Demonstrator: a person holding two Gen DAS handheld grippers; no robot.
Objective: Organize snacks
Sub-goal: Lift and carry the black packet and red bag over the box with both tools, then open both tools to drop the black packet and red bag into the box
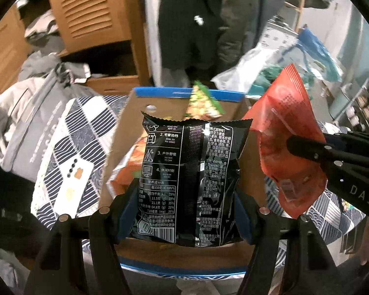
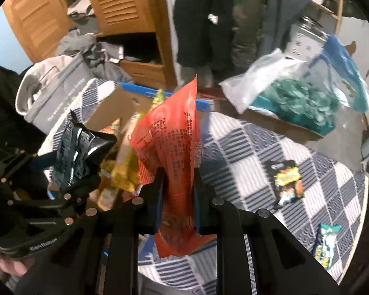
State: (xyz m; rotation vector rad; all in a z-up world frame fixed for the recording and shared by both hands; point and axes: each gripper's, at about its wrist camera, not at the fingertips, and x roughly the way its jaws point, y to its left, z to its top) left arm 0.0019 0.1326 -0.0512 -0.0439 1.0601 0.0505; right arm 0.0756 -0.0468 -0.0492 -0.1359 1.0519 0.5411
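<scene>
Black foil packet (image 1: pixel 189 184) is clamped upright in the left tool (image 1: pixel 188 217), above the cardboard box (image 1: pixel 125 132). Right tool (image 2: pixel 178 196) is clenched on the thin red packet (image 2: pixel 171 142) beside it. Risk: both slick packets could slip or collide over the box. Farther right, two snack packs (image 2: pixel 286 182) remain on the checked cloth (image 2: pixel 246 152).

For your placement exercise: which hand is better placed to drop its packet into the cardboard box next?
Left, probably: its black snack packet hangs directly over the cardboard box, while the right gripper's red packet sits beside the box edge.
</scene>
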